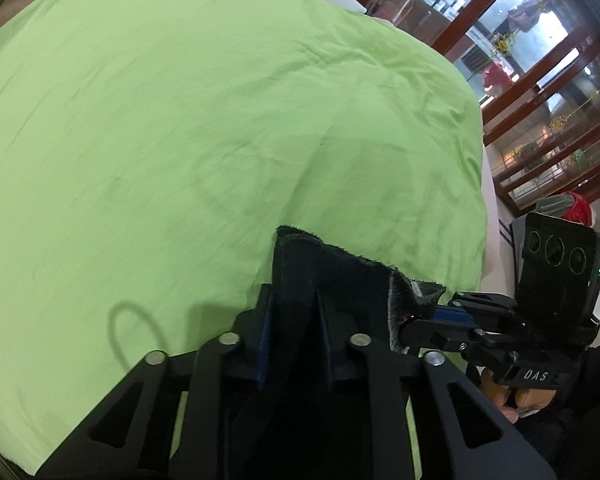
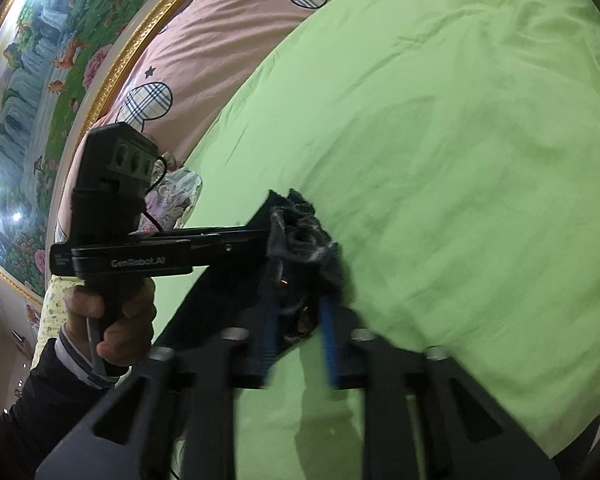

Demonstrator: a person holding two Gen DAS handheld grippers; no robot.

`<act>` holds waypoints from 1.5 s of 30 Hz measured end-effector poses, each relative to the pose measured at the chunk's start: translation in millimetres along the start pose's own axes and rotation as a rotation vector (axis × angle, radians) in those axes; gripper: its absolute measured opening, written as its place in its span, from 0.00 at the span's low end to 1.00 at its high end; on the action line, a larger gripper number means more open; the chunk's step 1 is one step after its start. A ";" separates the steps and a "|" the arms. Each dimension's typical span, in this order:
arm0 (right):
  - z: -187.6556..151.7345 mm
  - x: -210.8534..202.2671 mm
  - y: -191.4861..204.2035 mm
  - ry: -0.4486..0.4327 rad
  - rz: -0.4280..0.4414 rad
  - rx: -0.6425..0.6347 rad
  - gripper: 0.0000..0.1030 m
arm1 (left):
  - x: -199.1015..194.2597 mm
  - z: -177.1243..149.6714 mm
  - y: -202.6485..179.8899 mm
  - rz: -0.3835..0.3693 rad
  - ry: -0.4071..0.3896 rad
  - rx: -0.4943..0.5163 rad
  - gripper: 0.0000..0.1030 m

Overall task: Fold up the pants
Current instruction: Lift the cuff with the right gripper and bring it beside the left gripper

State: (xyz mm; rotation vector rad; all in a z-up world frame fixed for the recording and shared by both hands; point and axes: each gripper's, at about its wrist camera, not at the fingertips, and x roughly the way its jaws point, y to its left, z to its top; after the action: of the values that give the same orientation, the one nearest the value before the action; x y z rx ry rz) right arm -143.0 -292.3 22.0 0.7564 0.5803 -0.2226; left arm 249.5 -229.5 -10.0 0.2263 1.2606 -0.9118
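Note:
The black pants (image 1: 332, 276) hang bunched between my two grippers above the green bedspread (image 1: 180, 140). My left gripper (image 1: 296, 300) is shut on the pants' edge, which stands up between its blue-padded fingers. My right gripper (image 1: 416, 320) comes in from the right in the left wrist view and is shut on the same fuzzy edge. In the right wrist view the right gripper (image 2: 298, 304) pinches the dark pants (image 2: 300, 240), and the left gripper (image 2: 268, 240) reaches in from the left, holding the fabric beside it. The rest of the pants hangs hidden below.
The green bedspread (image 2: 460, 160) covers the bed. Pink pillows with plaid hearts (image 2: 204, 48) lie at the head, under a framed painting (image 2: 40, 100). A wooden glass cabinet (image 1: 540, 80) stands beyond the bed's far side.

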 end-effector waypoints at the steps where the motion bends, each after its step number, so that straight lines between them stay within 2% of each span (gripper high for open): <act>1: 0.0 -1.4 -0.7 -0.006 0.006 -0.001 0.13 | -0.6 1.6 0.1 -0.004 -0.005 -0.010 0.11; 7: 11.1 -11.3 6.8 -0.038 0.044 -0.031 0.12 | -22.0 0.9 -7.0 -0.006 -0.073 -0.003 0.09; 14: 11.5 -20.7 22.2 -0.052 0.098 -0.066 0.12 | -54.1 -10.3 -8.1 -0.055 -0.167 -0.033 0.09; 20: 11.4 -30.2 49.9 -0.058 0.199 -0.123 0.12 | -97.4 -33.6 -9.1 -0.089 -0.272 -0.054 0.09; 24: 6.6 -28.2 67.1 -0.039 0.261 -0.142 0.12 | -125.1 -61.3 -4.3 -0.095 -0.338 -0.085 0.09; 32: -14.1 -14.6 114.6 0.044 0.373 -0.226 0.12 | -167.3 -122.1 4.0 -0.086 -0.449 -0.147 0.09; 36: -29.1 -0.4 136.2 0.101 0.404 -0.266 0.12 | -175.8 -150.9 10.0 -0.077 -0.489 -0.179 0.09; 45: -67.9 43.5 163.1 0.250 0.420 -0.315 0.12 | -176.0 -222.0 38.9 -0.080 -0.529 -0.298 0.09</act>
State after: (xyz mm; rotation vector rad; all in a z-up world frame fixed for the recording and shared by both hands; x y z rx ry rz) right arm -71.6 -127.9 52.7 0.5858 0.6586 0.3495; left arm 113.7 12.6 58.9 -0.2889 0.8971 -0.7722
